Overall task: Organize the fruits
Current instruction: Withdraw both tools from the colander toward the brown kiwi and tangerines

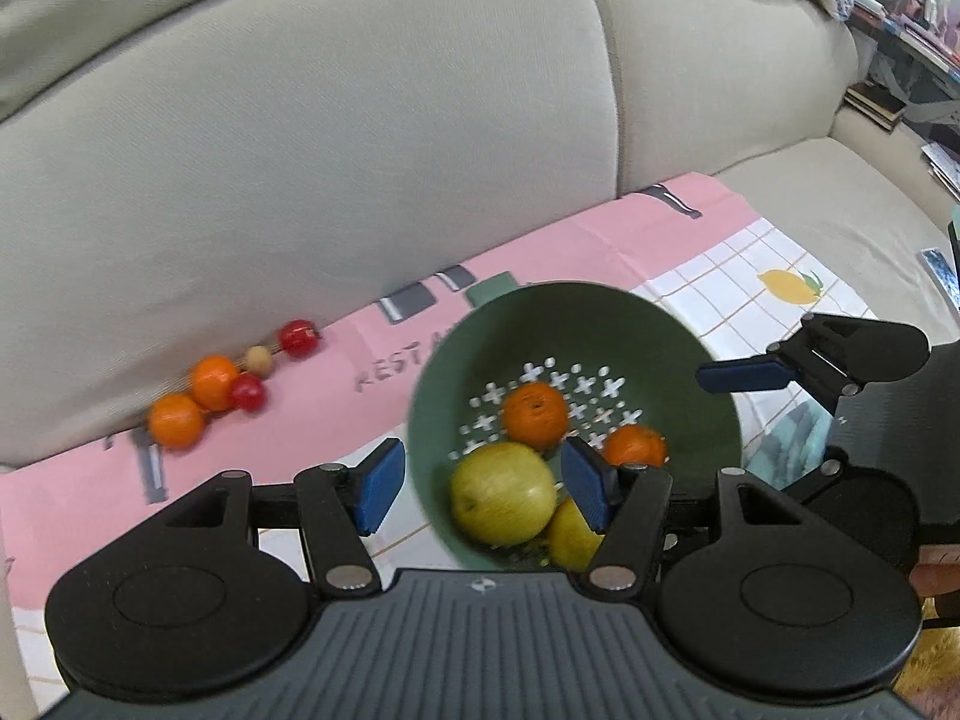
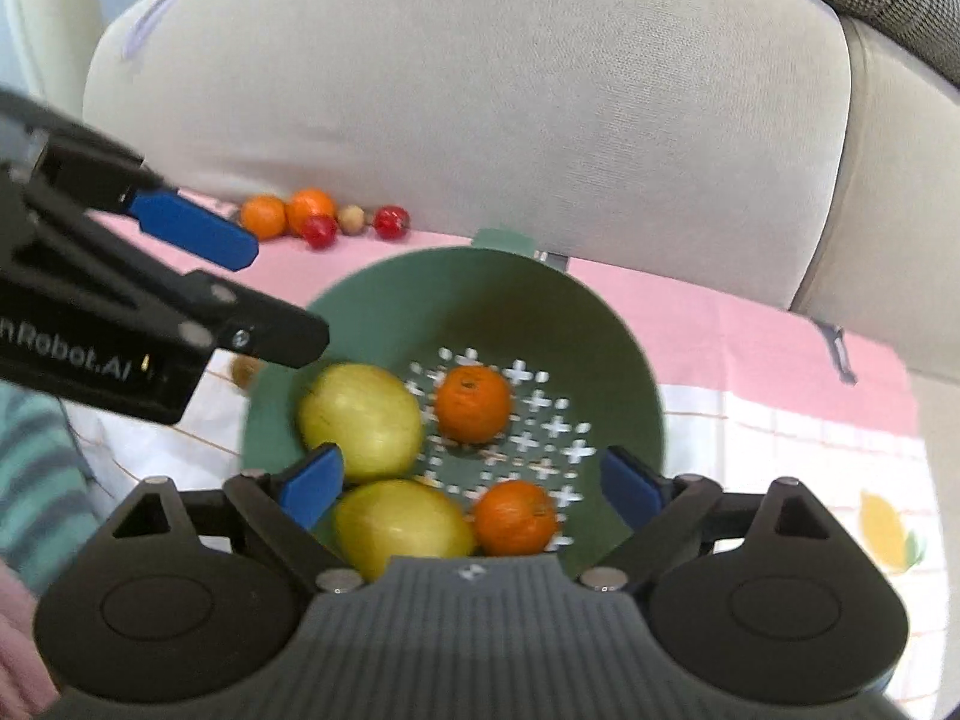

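A green colander bowl (image 1: pixel 678 354) (image 2: pixel 372 306) sits on a pink cloth on the sofa seat. It holds two oranges (image 1: pixel 534 414) (image 2: pixel 473 403) and two yellow-green apples (image 1: pixel 503 493) (image 2: pixel 360 421). My left gripper (image 1: pixel 480 486) is open and empty, just above the bowl's near rim. My right gripper (image 2: pixel 474 483) is open and empty over the bowl's near side. Loose fruit lies against the sofa back: two oranges (image 1: pixel 213 382) (image 2: pixel 309 209), two red fruits (image 1: pixel 298 337) (image 2: pixel 391 221) and a small tan one (image 1: pixel 259 359) (image 2: pixel 351 218).
The beige sofa backrest (image 1: pixel 360 120) (image 2: pixel 480 90) rises right behind the cloth (image 1: pixel 540 240) (image 2: pixel 750 324). The right gripper shows at the right of the left wrist view (image 1: pixel 744 375); the left gripper shows at the left of the right wrist view (image 2: pixel 192 237). Shelves with clutter (image 1: pixel 918 48) stand far right.
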A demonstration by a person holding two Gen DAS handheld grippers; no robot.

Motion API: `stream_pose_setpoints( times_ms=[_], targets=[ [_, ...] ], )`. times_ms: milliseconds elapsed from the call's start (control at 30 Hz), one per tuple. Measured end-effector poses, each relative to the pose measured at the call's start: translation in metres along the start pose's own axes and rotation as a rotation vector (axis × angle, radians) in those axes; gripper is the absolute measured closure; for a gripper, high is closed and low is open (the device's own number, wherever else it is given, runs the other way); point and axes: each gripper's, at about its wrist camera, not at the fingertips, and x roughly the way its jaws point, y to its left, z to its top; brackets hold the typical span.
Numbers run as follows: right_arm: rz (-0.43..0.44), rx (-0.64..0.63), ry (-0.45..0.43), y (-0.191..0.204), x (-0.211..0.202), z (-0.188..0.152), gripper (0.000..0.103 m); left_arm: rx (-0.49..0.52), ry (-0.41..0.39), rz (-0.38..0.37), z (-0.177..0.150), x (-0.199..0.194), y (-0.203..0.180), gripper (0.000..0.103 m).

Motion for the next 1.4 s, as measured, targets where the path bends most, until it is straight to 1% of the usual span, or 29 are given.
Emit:
stream_pose_setpoints(
  times_ms=[100, 200, 300, 400, 467, 600, 733, 867, 933, 1000, 1067, 1133, 1233, 1300, 1400],
  targets=[
    [0.029, 0.041, -0.025, 0.008, -0.004, 0.0, 0.013, -0.013, -0.013, 0.021, -0.008, -0.01, 0.008, 0.033],
    [0.048, 0.072, -0.041, 0.017, -0.011, 0.0, 0.013, -0.011, -0.025, 0.06, -0.017, -0.022, 0.016, 0.033],
    [0.065, 0.096, -0.036, 0.025, -0.012, 0.0, 0.013, -0.004, -0.03, 0.091, -0.024, -0.033, 0.022, 0.033],
    [0.081, 0.086, -0.017, 0.039, -0.011, 0.0, 0.013, -0.001, -0.034, 0.116, -0.031, -0.042, 0.029, 0.033],
    [0.094, 0.074, -0.01, 0.047, -0.01, -0.001, 0.013, -0.009, -0.036, 0.118, -0.037, -0.048, 0.035, 0.033],
    [0.085, 0.043, -0.018, 0.063, -0.01, 0.0, 0.013, -0.038, -0.037, 0.103, -0.048, -0.055, 0.05, 0.033],
    [0.092, 0.028, -0.012, 0.076, -0.006, 0.002, 0.013, -0.079, -0.039, 0.102, -0.061, -0.06, 0.07, 0.033],
    [0.078, -0.026, -0.018, 0.091, -0.003, 0.004, 0.013, -0.131, -0.045, 0.082, -0.074, -0.064, 0.094, 0.033],
    [0.075, -0.055, -0.021, 0.099, -0.003, 0.005, 0.016, -0.173, -0.047, 0.063, -0.08, -0.065, 0.108, 0.033],
    [0.079, -0.083, -0.02, 0.106, -0.002, 0.006, 0.021, -0.219, -0.045, 0.045, -0.086, -0.063, 0.121, 0.04],
    [0.083, -0.115, -0.022, 0.113, -0.001, 0.007, 0.026, -0.252, -0.041, 0.026, -0.09, -0.059, 0.131, 0.042],
    [0.087, -0.151, -0.027, 0.121, 0.0, 0.008, 0.03, -0.267, -0.037, 0.005, -0.094, -0.056, 0.138, 0.045],
    [0.1, -0.212, -0.032, 0.134, 0.005, 0.011, 0.038, -0.268, -0.024, -0.02, -0.099, -0.049, 0.143, 0.05],
    [0.108, -0.258, -0.03, 0.141, 0.009, 0.012, 0.048, -0.267, -0.012, -0.02, -0.103, -0.044, 0.146, 0.052],
    [0.109, -0.316, -0.024, 0.151, 0.018, 0.013, 0.057, -0.287, 0.007, -0.015, -0.108, -0.038, 0.156, 0.053]
  ],
)
